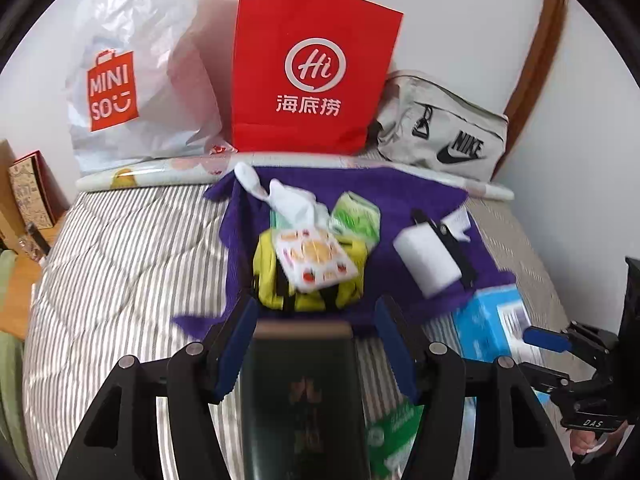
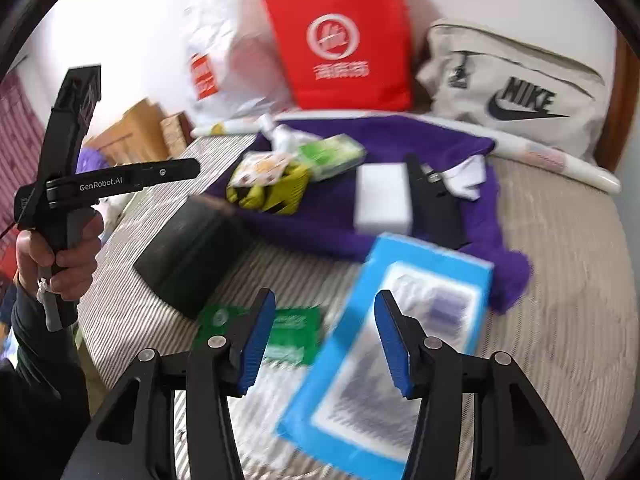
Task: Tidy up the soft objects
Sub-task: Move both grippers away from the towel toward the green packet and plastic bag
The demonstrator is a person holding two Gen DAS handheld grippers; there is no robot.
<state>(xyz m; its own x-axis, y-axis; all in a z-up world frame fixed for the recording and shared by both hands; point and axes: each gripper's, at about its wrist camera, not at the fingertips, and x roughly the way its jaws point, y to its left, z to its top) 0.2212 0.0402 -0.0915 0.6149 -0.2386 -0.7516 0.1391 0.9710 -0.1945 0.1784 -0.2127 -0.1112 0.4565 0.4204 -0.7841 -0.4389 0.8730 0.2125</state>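
Roughly largest first: striped bed (image 1: 120, 248) carries everything, headboard side lined with Miniso plastic bag (image 1: 132, 68), red paper bag (image 1: 312, 68) and Nike pouch (image 1: 444, 128) — contents not visible. Purple towel (image 1: 400, 200) spread mid-bed holds white block (image 1: 426, 262), yellow bundle (image 1: 316, 300), green tissue pack (image 1: 356, 220), white sock (image 1: 292, 200). Blue box (image 2: 400, 340) overlaps the towel's near edge; dark green box (image 2: 192, 252) and green packet (image 2: 296, 332) lie on bare striped cover. Open bedding at right. Left hand-held gripper (image 1: 316, 344): jaws apart, dark box between, contact unclear. Right hand-held gripper (image 2: 326, 340): apart over blue box.
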